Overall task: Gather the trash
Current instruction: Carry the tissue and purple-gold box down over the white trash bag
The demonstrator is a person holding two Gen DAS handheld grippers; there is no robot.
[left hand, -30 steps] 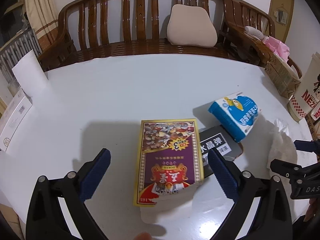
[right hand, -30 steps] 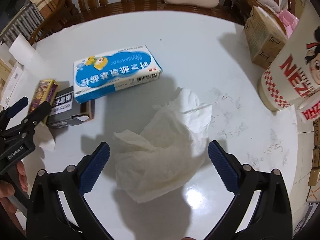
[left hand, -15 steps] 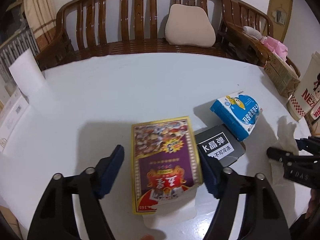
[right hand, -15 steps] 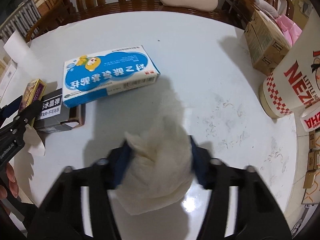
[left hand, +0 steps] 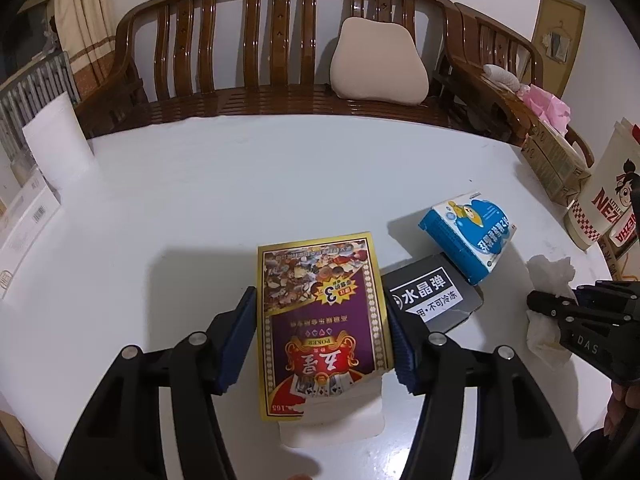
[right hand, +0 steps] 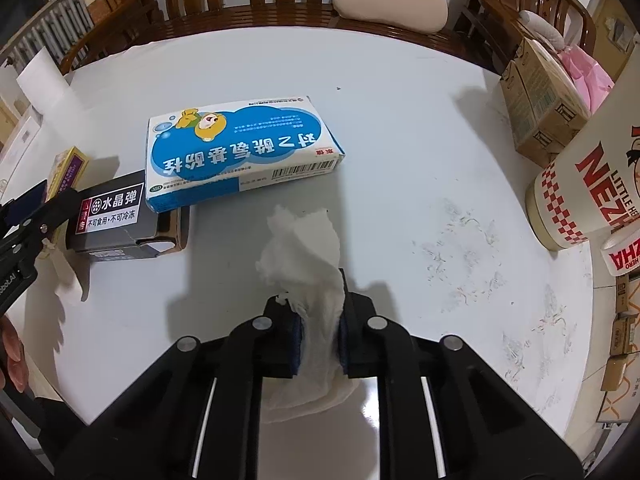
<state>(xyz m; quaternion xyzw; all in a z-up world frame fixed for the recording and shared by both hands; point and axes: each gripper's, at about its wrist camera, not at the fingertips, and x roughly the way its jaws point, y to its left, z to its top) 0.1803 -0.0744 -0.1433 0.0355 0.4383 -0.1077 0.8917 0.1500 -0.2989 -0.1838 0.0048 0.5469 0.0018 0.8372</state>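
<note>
- The left gripper (left hand: 322, 336) was closed on the poker card box (left hand: 320, 316), pads on its long sides; the long axis ran straight ahead.
- The right gripper (right hand: 318, 334) was clamped on the crumpled tissue (right hand: 308, 256), which trailed forward on the white table (right hand: 400, 140).
- The blue medicine box (right hand: 240, 156) leaned on the grey carton (right hand: 116, 216), between both tools.
- Only the right view showed the carton's open end; only the left view showed the white paper (left hand: 340, 420) under the card box.

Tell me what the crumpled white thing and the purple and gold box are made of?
The crumpled white thing, pinched in the right tool, looks like soft tissue paper: matte, wrinkled, with fuzzy torn edges. The purple and gold box, squeezed by the left tool, looks like thin printed cardboard with a slightly glossy finish: flat faces, straight edges and a torn corner.
</note>
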